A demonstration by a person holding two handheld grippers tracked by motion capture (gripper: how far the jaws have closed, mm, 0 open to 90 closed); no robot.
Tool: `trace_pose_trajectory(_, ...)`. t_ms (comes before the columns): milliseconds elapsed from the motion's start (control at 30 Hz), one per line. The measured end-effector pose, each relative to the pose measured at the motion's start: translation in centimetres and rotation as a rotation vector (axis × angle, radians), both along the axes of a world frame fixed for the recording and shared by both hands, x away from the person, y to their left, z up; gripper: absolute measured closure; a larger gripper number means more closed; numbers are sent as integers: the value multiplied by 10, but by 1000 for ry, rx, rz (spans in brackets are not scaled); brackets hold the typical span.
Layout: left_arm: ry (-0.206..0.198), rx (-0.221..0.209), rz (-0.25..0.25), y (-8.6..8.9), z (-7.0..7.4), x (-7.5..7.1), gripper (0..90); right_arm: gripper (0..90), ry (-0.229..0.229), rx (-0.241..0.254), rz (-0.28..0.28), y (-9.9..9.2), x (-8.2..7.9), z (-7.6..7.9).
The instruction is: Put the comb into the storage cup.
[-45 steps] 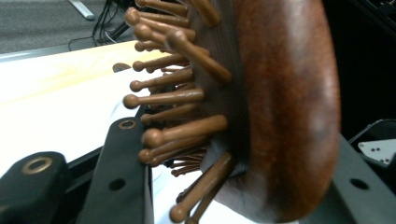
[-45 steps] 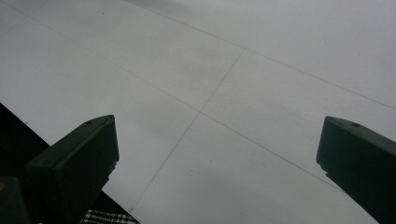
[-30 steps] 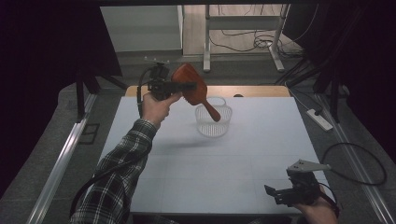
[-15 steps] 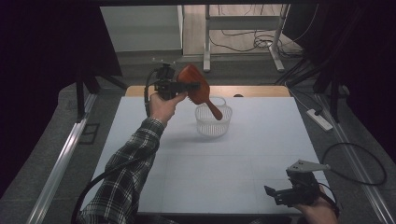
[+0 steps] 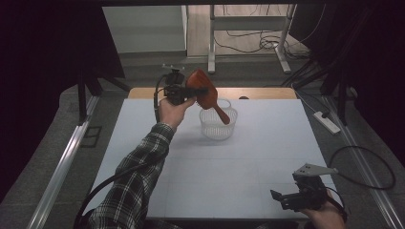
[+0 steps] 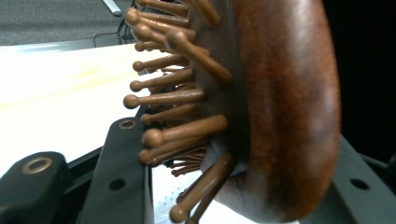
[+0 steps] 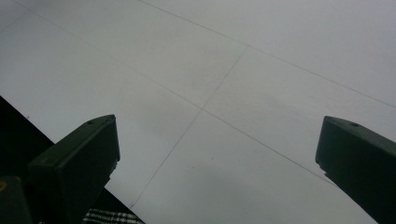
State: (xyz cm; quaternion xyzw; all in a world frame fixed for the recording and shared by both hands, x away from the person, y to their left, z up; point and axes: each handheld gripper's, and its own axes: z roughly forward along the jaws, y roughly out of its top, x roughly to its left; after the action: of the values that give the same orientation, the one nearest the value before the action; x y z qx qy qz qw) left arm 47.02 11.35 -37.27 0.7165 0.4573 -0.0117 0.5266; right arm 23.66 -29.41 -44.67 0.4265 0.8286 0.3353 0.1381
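My left tool (image 5: 191, 90) grips the brush (image 5: 203, 90) by its head at 12 o'clock — handle dipping into the basket (image 5: 218, 125), likely to drop it in | right tool (image 5: 298, 198) open, idle over desk (image 5: 248, 167) at 5 o'clock

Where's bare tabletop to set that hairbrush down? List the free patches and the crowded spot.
Free: the wide white stretch between the clear basket and the right gripper, and the table's right half beside the basket. Crowded: the far middle, where the left gripper holds the hairbrush, handle angled down into the basket.
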Motion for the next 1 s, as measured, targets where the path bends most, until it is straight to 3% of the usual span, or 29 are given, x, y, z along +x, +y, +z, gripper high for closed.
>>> trace_pose_trajectory(1000,51,-10,28,-10,-43,4,561,5,3,-2,6,1,0,0)
